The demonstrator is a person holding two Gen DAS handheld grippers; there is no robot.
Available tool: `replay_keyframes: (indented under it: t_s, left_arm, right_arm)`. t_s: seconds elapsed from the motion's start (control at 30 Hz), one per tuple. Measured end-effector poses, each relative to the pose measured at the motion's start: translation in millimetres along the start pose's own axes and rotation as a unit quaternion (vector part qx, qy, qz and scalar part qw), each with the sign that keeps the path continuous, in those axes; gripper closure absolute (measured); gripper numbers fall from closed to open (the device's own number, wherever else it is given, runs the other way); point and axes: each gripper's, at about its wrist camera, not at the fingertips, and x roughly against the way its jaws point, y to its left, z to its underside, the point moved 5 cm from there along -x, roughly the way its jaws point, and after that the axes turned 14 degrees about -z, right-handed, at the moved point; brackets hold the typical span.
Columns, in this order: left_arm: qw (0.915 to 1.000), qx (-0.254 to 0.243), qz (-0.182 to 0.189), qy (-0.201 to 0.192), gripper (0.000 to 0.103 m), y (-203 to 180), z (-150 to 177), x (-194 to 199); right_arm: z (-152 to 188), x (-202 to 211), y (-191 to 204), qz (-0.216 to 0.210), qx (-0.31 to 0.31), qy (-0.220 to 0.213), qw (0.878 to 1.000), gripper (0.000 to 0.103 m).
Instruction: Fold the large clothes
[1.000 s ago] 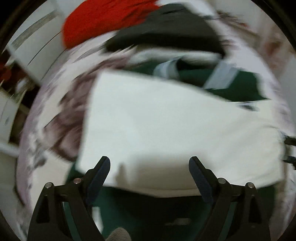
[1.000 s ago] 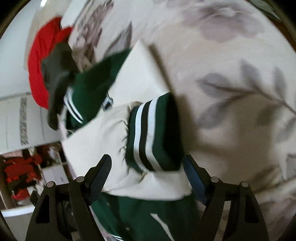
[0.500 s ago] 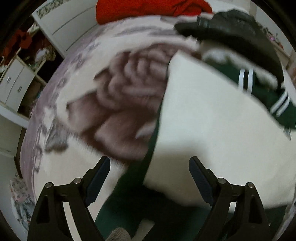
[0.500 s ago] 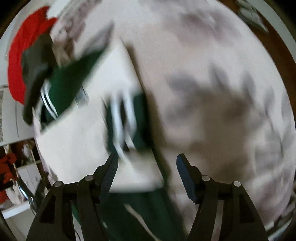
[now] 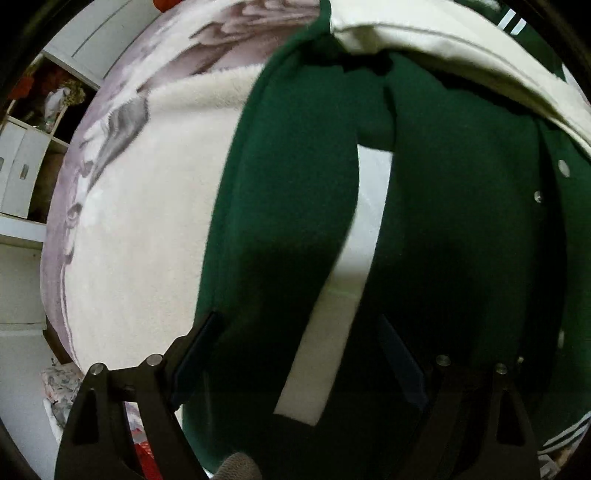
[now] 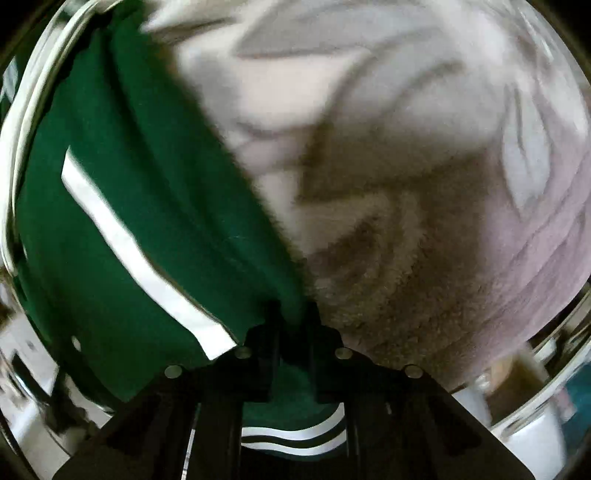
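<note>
A green varsity jacket (image 5: 461, 229) with cream sleeves (image 5: 461, 62) and white stripes lies on a cream floral blanket (image 5: 147, 206). My left gripper (image 5: 299, 354) is open, close over the jacket's green body and a white stripe (image 5: 332, 314) near its left edge. In the right wrist view the jacket (image 6: 122, 221) fills the left side. My right gripper (image 6: 293, 321) is shut on the jacket's green hem edge, with the striped rib band (image 6: 295, 435) showing between its arms.
The blanket (image 6: 424, 166) covers the bed to the right of the jacket. White cabinets and shelves (image 5: 22, 173) stand beyond the bed's left edge. A bit of red cloth (image 5: 166, 3) shows at the far top.
Both grippers have dropped low to the jacket's near hem. My right gripper has gone from open to shut on the green edge. My left gripper has moved down over the green body, still open.
</note>
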Motion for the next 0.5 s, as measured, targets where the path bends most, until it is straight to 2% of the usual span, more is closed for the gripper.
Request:
replay_keyframes:
  t_s: [0.07,0.1,0.13,0.23,0.33,0.4,0.43,0.5]
  left_arm:
    - [0.9998,0.018,0.006,-0.007,0.016,6.4,3.1,11.8]
    - [0.9995,0.028,0.007,-0.012,0.016,8.5,4.7,18.3]
    - [0.9993,0.034,0.003,-0.016,0.016,10.1,6.9,24.5]
    - [0.9982,0.035,-0.034,-0.035,0.016,6.7,14.4,47.6]
    - [0.9941,0.02,-0.087,-0.061,0.016,-10.5,24.9,71.6]
    - [0.9919,0.018,-0.111,-0.059,0.016,-22.9,34.2,80.7]
    - [0.9913,0.021,-0.12,-0.051,0.016,-32.1,40.6,85.7]
    - [0.9906,0.028,-0.129,-0.035,0.016,-47.7,53.2,92.0]
  right_arm:
    - [1.9,4.1,17.2,-0.011,0.013,0.022,1.0,0.072]
    - [4.3,12.2,25.9,-0.032,0.019,0.031,0.999,0.057]
    - [5.0,22.9,30.7,-0.048,0.024,0.028,0.998,0.054]
    - [4.3,63.8,36.5,-0.075,0.033,0.004,0.997,0.053]
    - [-3.2,94.3,33.6,-0.076,0.051,-0.01,0.996,0.053]
    - [-13.5,105.3,30.7,-0.075,0.066,-0.006,0.995,0.052]
    - [-19.3,105.1,29.3,-0.073,0.075,0.002,0.995,0.049]
    - [-26.8,92.2,18.1,-0.083,0.085,0.027,0.992,0.047]
